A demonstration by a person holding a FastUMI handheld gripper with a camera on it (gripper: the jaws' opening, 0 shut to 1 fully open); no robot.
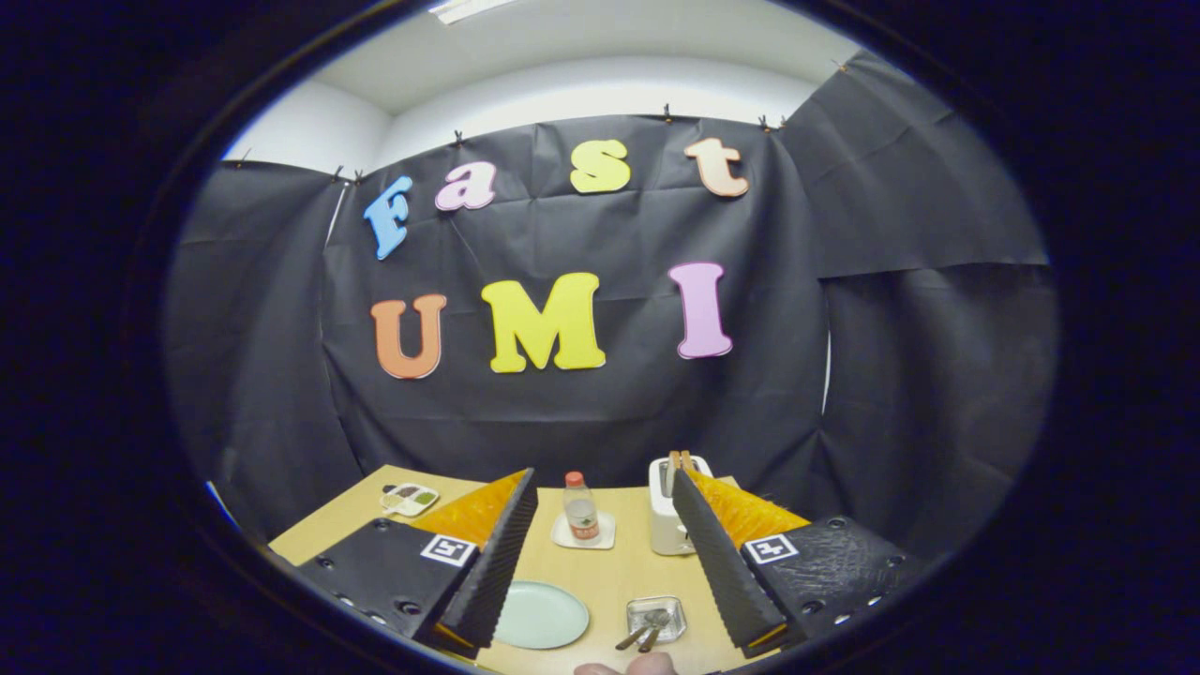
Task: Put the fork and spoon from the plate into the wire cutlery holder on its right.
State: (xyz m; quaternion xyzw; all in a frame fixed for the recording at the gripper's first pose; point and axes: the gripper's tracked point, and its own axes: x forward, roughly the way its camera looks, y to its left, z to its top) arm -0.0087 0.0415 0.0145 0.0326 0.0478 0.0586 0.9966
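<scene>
Gripper [600,553] spread wide, fingers well apart, nothing between them but open table. It hangs above the light wooden tabletop [619,581], looking forward and slightly down.

I see, between the two fingers and close in, a round pale-green plate [541,615] lying flat just beside the left finger's tip. The plate looks bare from here.

To the right of the plate, near the right finger's tip, sits a small square clear glass dish [656,618]. Two metal utensils [645,632] rest in it, handles sticking out over its near edge toward me. I take them for the fork and spoon, but I cannot tell which is which; they are too small.

Farther off, between the fingers, a small clear plastic bottle with an orange-red cap [580,507] stands upright on a small white square coaster [583,534].

Right of the bottle, a white toaster [667,511] stands with two slices of toast [681,459] poking out of its top; the right finger partly covers it.

Beyond the left finger, at the far left of the table, a small white tray with dark and green patches [410,499] lies flat.

Two fingertips of a person [628,667] show at the near edge of the table, just below the glass dish.
</scene>
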